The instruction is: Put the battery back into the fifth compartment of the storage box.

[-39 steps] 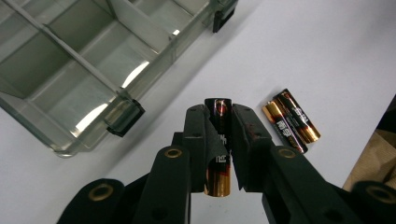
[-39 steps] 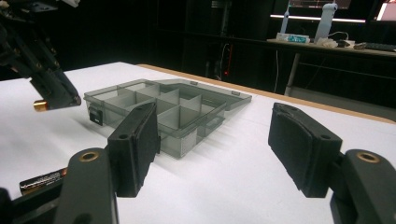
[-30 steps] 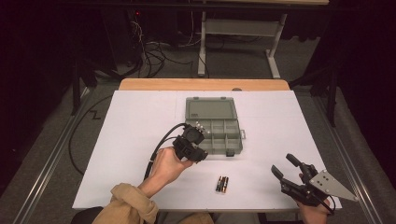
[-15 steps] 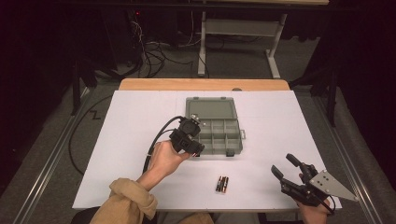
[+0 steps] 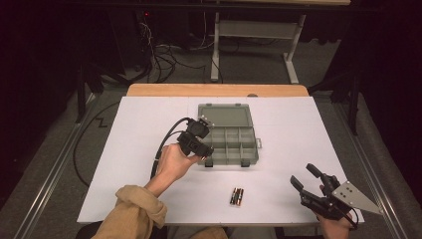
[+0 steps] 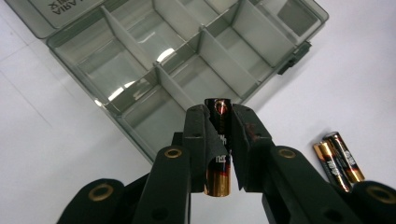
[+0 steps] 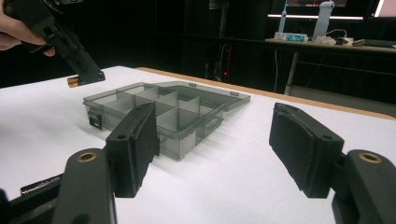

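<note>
A clear grey compartment box [image 5: 231, 142] lies open mid-table, its lid folded back. My left gripper [image 5: 205, 151] hovers over the box's near left corner, shut on a black and copper battery [image 6: 218, 154] that stands lengthwise between the pads above the box [image 6: 187, 60]. From the right gripper view the same battery [image 7: 74, 81] pokes out of that gripper, above the box [image 7: 163, 112]. Two more batteries [image 5: 237, 196] lie side by side on the white table, in front of the box, and reappear as the pair of batteries [image 6: 338, 161]. My right gripper [image 5: 306, 178] rests at the near right, open and empty.
The white sheet [image 5: 124, 149] covers the table, with a wooden edge [image 5: 214, 90] at the far side. A black cable [image 5: 166, 142] trails from the left gripper. Beyond the table stand a desk frame [image 5: 249, 45] and floor cables.
My left gripper with the battery has drifted away from me and slightly right, from in front of the box to over its near left corner. The right gripper has stayed put.
</note>
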Demonstrator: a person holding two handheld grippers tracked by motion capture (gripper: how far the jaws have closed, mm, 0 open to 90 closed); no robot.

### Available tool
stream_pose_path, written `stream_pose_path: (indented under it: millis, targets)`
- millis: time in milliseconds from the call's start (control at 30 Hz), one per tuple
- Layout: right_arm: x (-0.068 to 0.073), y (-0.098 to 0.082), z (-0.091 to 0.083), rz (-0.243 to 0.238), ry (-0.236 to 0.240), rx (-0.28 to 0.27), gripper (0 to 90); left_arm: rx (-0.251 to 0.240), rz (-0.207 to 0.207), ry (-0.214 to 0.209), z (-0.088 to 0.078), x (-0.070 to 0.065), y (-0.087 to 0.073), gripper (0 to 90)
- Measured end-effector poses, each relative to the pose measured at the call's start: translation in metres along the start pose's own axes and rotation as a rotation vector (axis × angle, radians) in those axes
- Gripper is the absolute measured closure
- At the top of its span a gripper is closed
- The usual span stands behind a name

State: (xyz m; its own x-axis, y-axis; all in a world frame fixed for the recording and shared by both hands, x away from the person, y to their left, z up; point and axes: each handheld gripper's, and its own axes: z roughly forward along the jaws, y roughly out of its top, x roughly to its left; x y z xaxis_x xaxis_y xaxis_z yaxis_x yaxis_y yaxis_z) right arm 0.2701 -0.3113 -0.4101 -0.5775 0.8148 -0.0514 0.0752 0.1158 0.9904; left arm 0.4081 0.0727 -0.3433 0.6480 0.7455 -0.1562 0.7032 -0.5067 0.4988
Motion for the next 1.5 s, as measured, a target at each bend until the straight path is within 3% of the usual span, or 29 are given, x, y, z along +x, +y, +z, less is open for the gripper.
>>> stream_pose_path:
  millis: [333,833,1500]
  targets:
    - [0.000,0.000,0.001,0.000,0.004,0.003,33.7,0.026,-0.017,0.040,0.010,0.010,0.007,76.6]
    - [0.000,0.000,0.001,0.001,0.009,0.004,33.7,0.076,-0.041,0.053,0.030,0.019,0.013,76.5]
    - [0.001,0.000,0.001,0.002,0.012,0.006,33.4,0.119,-0.043,0.067,0.045,0.024,0.013,76.4]
